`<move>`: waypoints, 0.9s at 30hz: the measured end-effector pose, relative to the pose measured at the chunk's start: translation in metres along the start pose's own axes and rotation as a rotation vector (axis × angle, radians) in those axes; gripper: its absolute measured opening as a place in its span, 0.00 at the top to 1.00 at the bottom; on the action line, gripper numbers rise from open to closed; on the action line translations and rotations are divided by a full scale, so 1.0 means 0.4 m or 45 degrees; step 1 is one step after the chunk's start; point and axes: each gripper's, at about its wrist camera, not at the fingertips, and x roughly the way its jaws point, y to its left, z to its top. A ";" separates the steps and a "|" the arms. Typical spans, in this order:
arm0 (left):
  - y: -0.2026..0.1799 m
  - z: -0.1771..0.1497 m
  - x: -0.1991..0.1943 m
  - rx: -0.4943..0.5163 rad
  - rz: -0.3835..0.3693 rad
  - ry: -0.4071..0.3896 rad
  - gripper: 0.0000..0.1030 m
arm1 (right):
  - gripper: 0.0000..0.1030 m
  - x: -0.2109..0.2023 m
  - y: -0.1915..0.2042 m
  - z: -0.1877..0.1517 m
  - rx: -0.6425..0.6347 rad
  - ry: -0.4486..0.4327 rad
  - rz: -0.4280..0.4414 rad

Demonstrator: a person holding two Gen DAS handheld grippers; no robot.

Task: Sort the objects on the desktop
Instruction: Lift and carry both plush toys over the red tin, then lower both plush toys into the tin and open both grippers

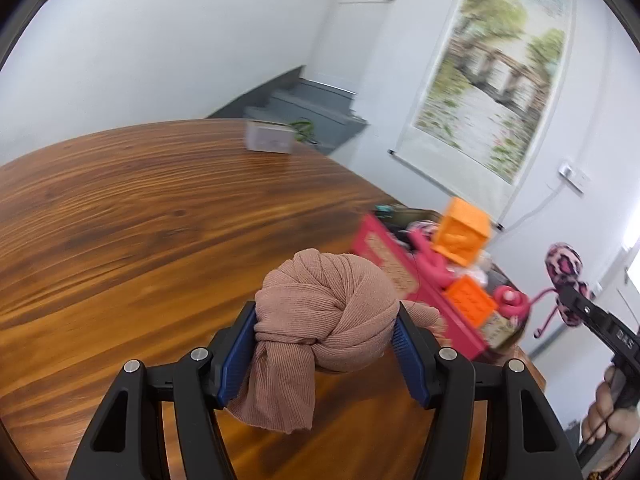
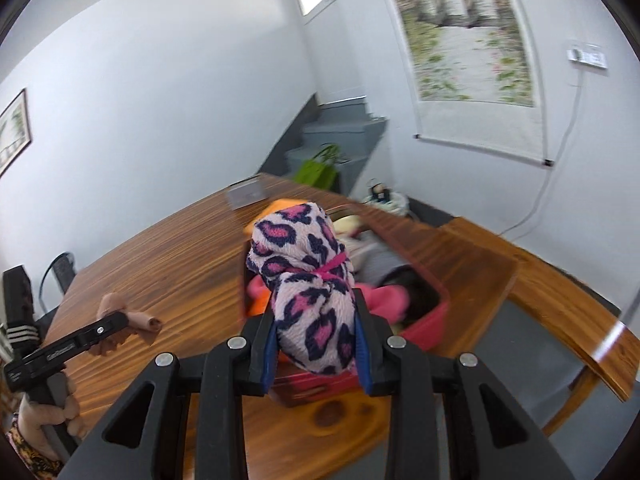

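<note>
L gripper (image 1: 326,330): clamped on knotted tan cloth bundle (image 1: 324,316), blue pads pressing both sides; loose tail of cloth hangs below the jaws. Held above wood table (image 1: 140,208), not touching it.
R gripper (image 2: 316,344): clamped on leopard-print fuzzy roll (image 2: 310,280) (pink/navy spots, pink tie round the middle). Jaws close together, roll sticks up and fwd past the tips.
Red bin (image 2: 428,320): on table near its edge, just beyond R gripper; full of mixed stuff, contents partly blurred. Roll is over the bin's near side, above the contents.
Bin contents: orange blocks (image 1: 464,236), pink plush (image 1: 430,264), other items too blurred to ID.
Cross-view: from L cam, R gripper w/ roll is at right of bin; person's hand (image 1: 608,412) on its handle. From R cam, L gripper w/ tan bundle is at left, over table, well apart from bin.
Far table end: small pale box (image 1: 268,138).
Bkgd: scroll painting (image 1: 492,76) on white wall, grey stairs (image 1: 312,108).
</note>
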 end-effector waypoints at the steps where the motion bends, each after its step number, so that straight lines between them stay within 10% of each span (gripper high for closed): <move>1: -0.020 0.003 0.007 0.017 -0.015 0.005 0.37 | 0.67 -0.003 -0.012 0.004 0.008 -0.006 -0.010; 27: -0.424 0.042 0.207 0.465 -0.308 0.143 0.31 | 0.67 -0.018 -0.060 0.078 0.090 -0.131 0.076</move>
